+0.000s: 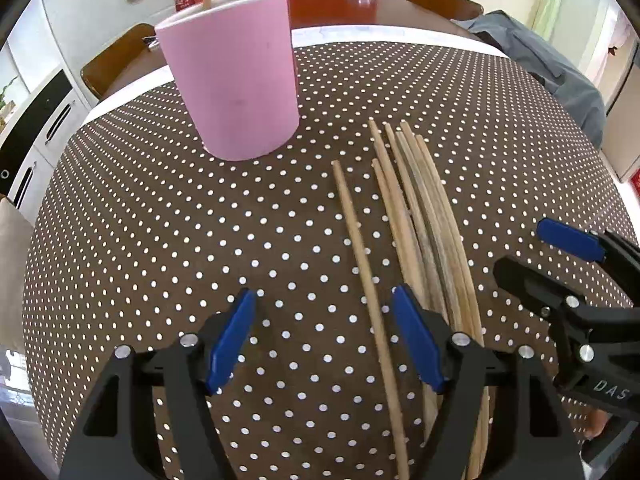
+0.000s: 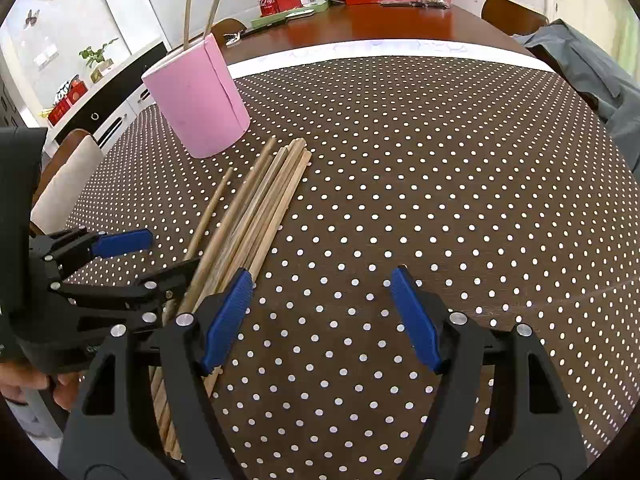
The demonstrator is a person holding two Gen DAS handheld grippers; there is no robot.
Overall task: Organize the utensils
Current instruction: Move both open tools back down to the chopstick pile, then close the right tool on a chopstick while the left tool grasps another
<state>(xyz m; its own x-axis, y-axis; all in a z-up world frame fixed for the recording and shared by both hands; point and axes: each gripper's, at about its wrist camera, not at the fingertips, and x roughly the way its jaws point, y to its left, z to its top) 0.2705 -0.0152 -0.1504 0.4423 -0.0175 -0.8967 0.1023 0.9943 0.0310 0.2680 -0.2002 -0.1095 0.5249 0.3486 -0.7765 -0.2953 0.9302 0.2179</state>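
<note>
While the brown polka-dot tablecloth (image 1: 160,240) takes up most of the view, the pink cup (image 1: 232,76) stands upright at its far left with two chopsticks (image 2: 188,8) poking out. A bundle of wooden chopsticks (image 1: 420,208) lies flat just right of the cup and nearer, with one loose stick (image 1: 360,248) beside it on the left. The left gripper (image 1: 324,336) has its jaws apart over that loose stick, nothing pinched. The right gripper (image 2: 320,316) is apart too, over bare cloth right of the bundle.
</note>
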